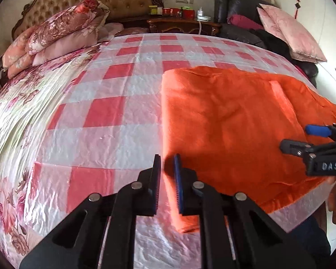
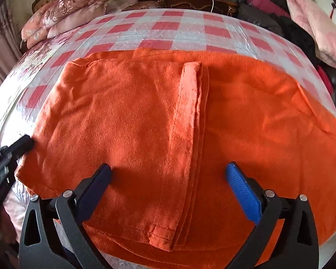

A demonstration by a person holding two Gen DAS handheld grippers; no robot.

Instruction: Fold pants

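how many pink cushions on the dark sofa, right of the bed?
1 that shows clearly: a pale pink cushion leaning against the sofa back, above a pile of dark clothes. More may lie hidden under that pile or past the frame edge.

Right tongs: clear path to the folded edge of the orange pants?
Probably yes. The right tongs hang wide open over the orange pants, nothing between. The left tongs sit off at the left edge.

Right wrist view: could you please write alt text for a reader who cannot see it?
Orange pants, partly folded, lie flat on a bed with a pink-and-white checked cover. The right gripper hovers over their near edge with its fingers wide open and holding nothing. The left gripper shows at the pants' left edge.
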